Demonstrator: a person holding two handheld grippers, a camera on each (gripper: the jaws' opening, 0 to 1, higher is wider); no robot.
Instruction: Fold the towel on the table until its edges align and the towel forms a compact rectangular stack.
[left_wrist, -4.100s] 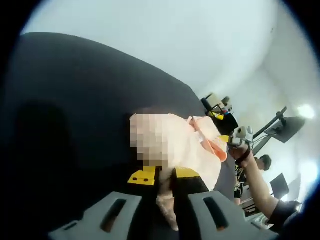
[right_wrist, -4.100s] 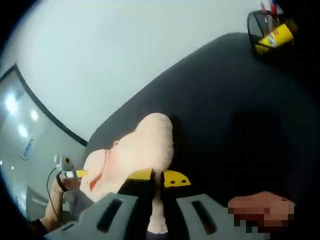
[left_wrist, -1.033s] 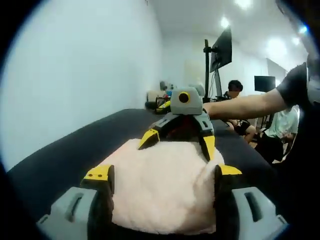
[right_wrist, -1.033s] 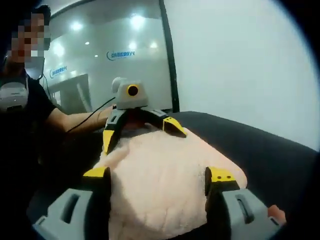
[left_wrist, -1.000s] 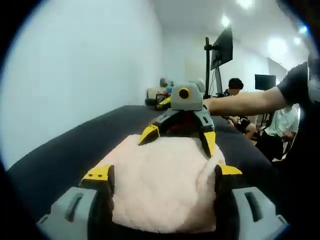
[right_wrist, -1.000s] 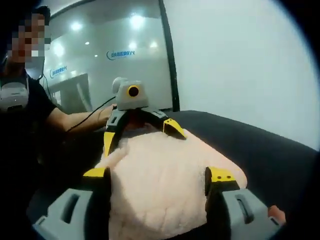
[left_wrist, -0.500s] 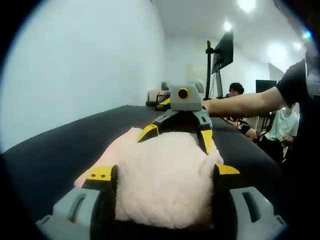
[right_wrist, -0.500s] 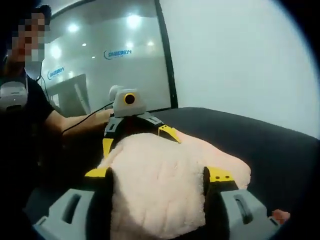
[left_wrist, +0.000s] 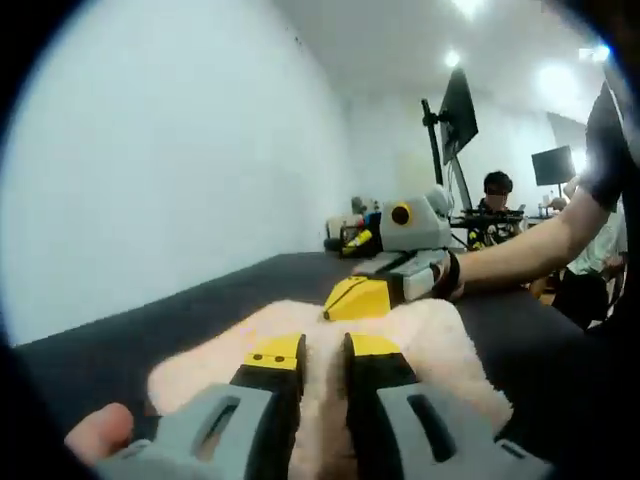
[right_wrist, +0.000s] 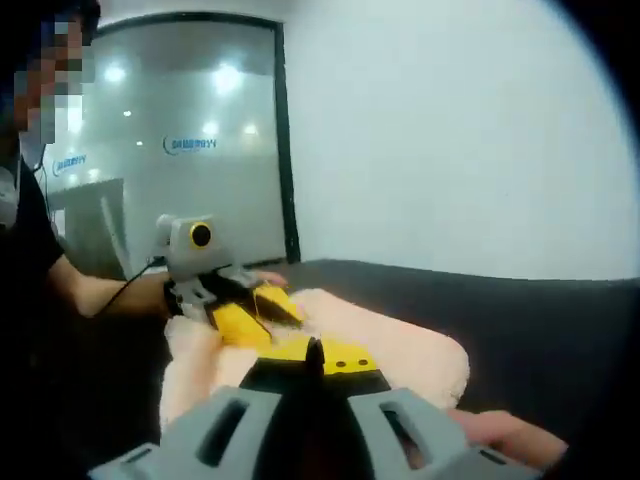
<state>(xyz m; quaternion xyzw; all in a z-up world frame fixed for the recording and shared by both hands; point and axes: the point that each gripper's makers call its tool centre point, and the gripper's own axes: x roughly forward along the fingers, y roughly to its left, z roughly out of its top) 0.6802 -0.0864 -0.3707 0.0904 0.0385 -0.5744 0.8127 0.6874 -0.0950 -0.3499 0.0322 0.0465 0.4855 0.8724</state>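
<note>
The towel is lying on the dark table as a pale pink, fluffy, thick bundle with rounded, uneven edges. In the left gripper view, the left gripper is pinching the near edge of the towel between its yellow-tipped jaws, which are drawn close with pink cloth showing in the narrow gap. The right gripper is resting on the towel's far side, its jaws brought together. In the right gripper view, the towel is spreading beyond the right gripper, whose jaws are meeting with no gap; whether cloth is caught between them cannot be told. The left gripper is lying low on the towel's far left part.
</note>
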